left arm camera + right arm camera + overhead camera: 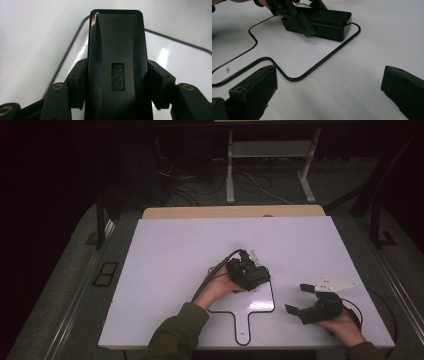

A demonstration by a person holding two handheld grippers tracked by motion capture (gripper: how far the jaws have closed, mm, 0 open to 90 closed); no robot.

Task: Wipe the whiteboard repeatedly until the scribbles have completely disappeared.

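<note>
From above, the left gripper [248, 274] holds a black box [256, 278] at the top of the outline [273, 301] on the white bench [170, 265]; the right gripper [301, 300] idles apart. In the left gripper view, jaws clamp the black box's [116, 65] long sides, its length pointing away. In the right gripper view, wide-open jaws face it [329, 22] from a distance.

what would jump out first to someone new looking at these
The black box marked "deli", clamped between the left gripper jaws near the middle of the white table, at a far corner of the paddle-shaped black outline. To the right, outside the outline, the right gripper rests open near the table's front edge.
</note>
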